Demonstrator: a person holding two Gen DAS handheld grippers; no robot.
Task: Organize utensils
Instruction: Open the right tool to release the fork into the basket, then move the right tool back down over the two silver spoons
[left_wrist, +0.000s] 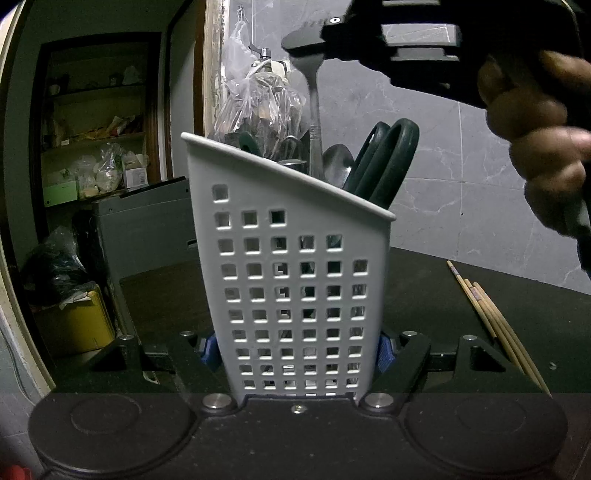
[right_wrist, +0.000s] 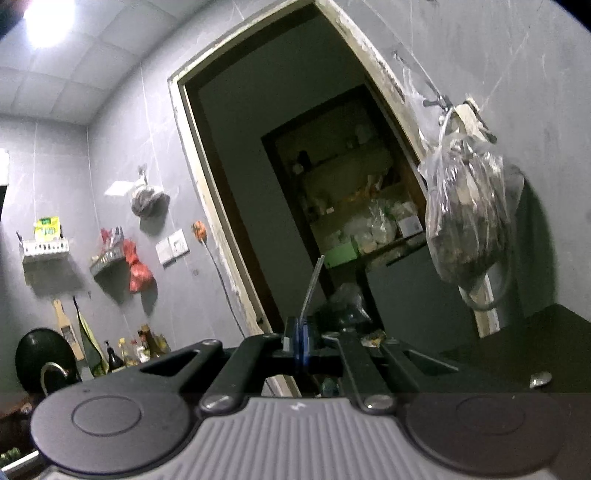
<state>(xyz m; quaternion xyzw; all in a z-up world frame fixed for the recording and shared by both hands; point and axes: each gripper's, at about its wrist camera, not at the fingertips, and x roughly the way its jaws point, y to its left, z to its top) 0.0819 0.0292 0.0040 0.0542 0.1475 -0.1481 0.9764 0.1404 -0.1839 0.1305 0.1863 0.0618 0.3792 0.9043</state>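
We see the left claw (left_wrist: 295, 349) pinching the white perforated utensil caddy (left_wrist: 295, 280), upright on the dark table (left_wrist: 443, 295). Above it, the right claw (left_wrist: 314, 37) is pressed on a metal spoon (left_wrist: 314, 110), probably by its bowl. Chopsticks (left_wrist: 495, 325) lie near the table's right edge.

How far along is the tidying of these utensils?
Well underway. Already standing in the white caddy: green-handled scissors and a spoon. In hand: the right gripper is pinching a metal utensil above the caddy, while the left gripper clamps the caddy's base. Left: the chopsticks lying on the dark counter.
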